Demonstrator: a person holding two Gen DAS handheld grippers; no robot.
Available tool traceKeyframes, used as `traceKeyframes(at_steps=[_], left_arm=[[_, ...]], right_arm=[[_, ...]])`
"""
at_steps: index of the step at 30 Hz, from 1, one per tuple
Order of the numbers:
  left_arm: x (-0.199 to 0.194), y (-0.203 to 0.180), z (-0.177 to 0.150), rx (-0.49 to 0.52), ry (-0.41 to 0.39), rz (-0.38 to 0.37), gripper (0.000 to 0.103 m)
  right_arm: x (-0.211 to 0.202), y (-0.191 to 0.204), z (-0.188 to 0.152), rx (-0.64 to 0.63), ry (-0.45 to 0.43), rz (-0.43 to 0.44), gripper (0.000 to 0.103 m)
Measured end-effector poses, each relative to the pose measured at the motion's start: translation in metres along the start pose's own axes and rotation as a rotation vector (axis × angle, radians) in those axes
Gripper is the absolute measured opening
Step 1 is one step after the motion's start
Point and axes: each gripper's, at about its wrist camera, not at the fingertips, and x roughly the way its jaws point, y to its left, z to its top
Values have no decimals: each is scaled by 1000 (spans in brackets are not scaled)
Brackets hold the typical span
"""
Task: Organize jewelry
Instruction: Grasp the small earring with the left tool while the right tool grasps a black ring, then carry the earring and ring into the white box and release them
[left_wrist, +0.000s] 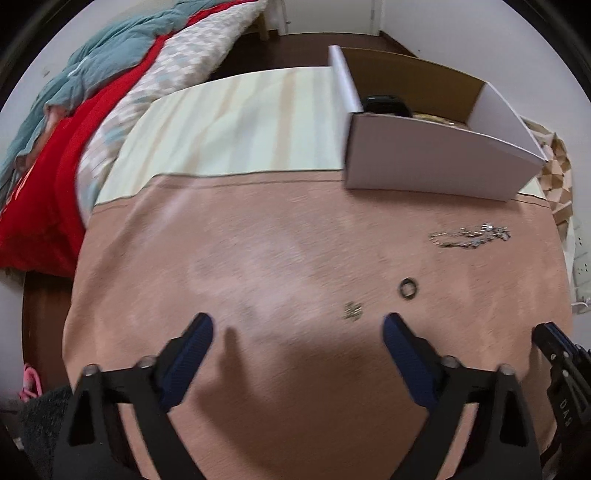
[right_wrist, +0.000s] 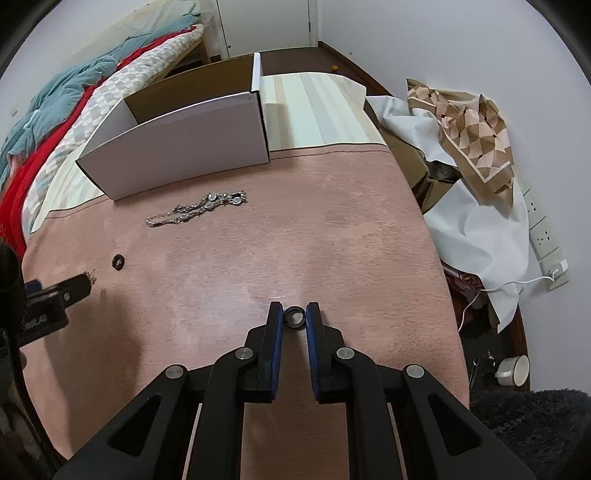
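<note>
Looks maybe partway: the right hand-held gripper (right_wrist: 294, 317) is pinching a dark ring (right_wrist: 294, 316) just above the bench (right_wrist: 332, 240), the left hand-held gripper (left_wrist: 297, 332) is wide and empty, and the silver chain (right_wrist: 197, 211), second ring (right_wrist: 118, 262) and small earring-ish bit (left_wrist: 352, 311) aren't in the white box (right_wrist: 177, 151) yet.

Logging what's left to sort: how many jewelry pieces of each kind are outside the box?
Dark rings: 2 (loose ring, held ring in right gripper)
Silver chain: 1
Small metal cluster: 1
Total: 4
</note>
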Motion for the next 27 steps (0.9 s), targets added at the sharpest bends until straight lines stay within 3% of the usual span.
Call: traceKeyframes(at_steps=[6, 10, 13, 19, 27], left_arm=[[4, -10, 3, 17, 3, -34, 31], [3, -16, 2, 34, -9, -51, 13], [2, -20, 0, 56, -18, -55, 6], [-3, -20, 0, 68, -39, -66, 6], [-42, -7, 10, 48, -104, -108, 6]], right_arm=[[-4, -3, 5, -9, -6, -11, 13], [-7, -5, 10, -4, -16, -17, 13], [-8, -5, 12, -1, -18, -20, 13], [-16, -3, 13, 1, -29, -11, 13], [-40, -1, 24, 15, -77, 32, 13]])
